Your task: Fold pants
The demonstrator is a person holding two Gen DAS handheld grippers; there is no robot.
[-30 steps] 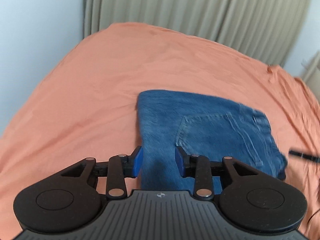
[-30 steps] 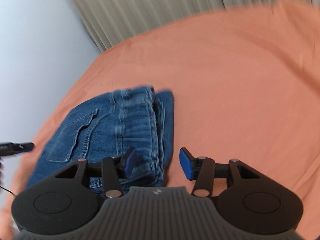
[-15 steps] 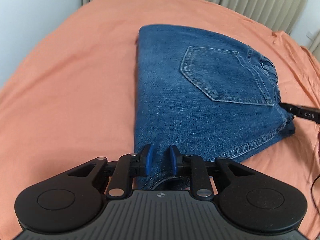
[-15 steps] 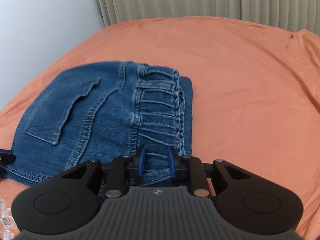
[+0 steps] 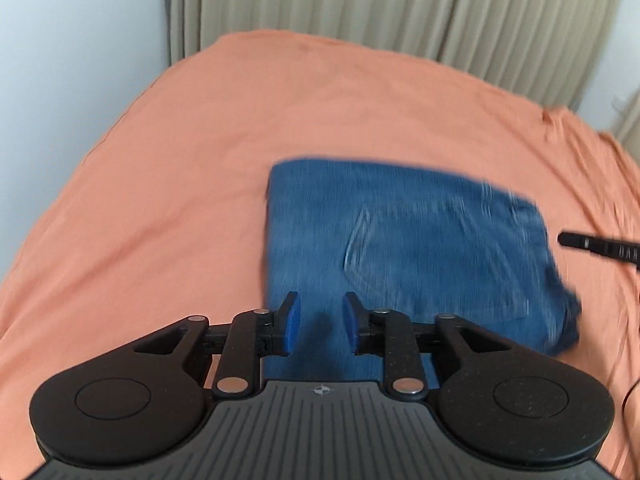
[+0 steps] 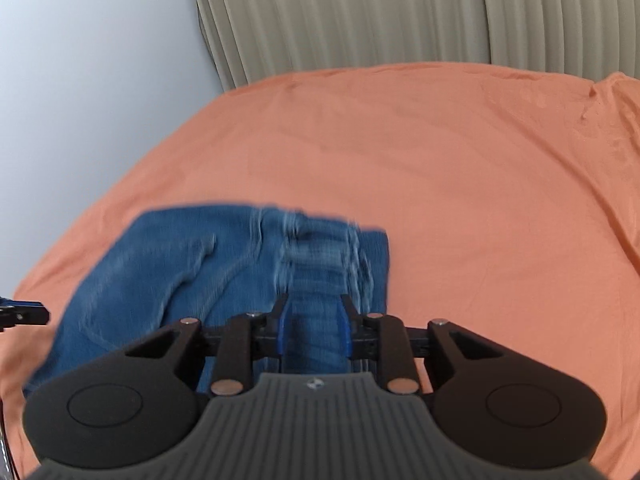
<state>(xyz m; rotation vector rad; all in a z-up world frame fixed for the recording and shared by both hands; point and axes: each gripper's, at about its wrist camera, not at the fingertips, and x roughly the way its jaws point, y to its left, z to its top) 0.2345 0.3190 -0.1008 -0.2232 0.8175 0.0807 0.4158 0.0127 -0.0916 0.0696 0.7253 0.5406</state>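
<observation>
The folded blue jeans [image 5: 408, 248] lie on the orange bed sheet [image 5: 200, 184], back pocket up. My left gripper [image 5: 318, 322] is open above the near left edge of the jeans, with nothing between its blue pads. In the right wrist view the jeans [image 6: 192, 276] show their waistband side. My right gripper [image 6: 313, 328] is open over the near waistband edge, with denim showing between its fingers. Both views are blurred by motion.
Beige curtains [image 5: 400, 12] hang behind the bed, with a pale wall [image 5: 80, 48] at the left. The other gripper's black finger [image 5: 600, 246] pokes in at the right of the left wrist view, and at the left edge of the right wrist view [image 6: 24, 314].
Half a second ago both grippers were nearly shut low at the jeans' near edge. Now both have opened and pulled up and back; the jeans stay flat on the bed.
</observation>
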